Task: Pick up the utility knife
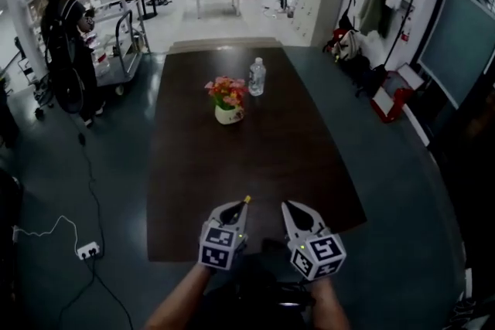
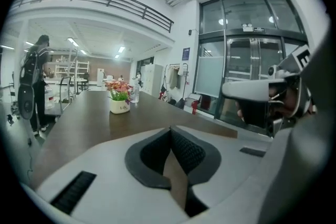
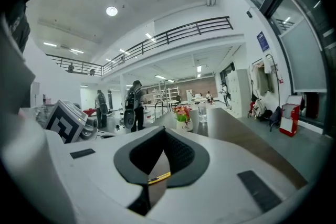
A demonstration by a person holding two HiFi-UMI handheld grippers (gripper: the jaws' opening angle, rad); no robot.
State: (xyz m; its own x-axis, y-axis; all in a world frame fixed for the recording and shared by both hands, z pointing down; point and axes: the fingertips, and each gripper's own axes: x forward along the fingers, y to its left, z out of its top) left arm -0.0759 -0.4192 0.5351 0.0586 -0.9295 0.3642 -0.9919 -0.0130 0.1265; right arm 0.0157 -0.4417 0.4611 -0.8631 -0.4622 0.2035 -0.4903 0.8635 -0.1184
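Observation:
Only a short dark piece of the utility knife with a yellow tip shows, on the near end of the dark table. It lies just at the tips of my left gripper; I cannot tell whether they touch. In the left gripper view the left gripper is shut with nothing between its pads. My right gripper hovers beside it to the right, also shut and empty. A yellow strip of the utility knife shows through the gap under its pads.
A white pot of flowers and a water bottle stand at the far middle of the table. On the floor to the left are a power strip with cable, a person and a cart. Lockers and a red box stand at the right.

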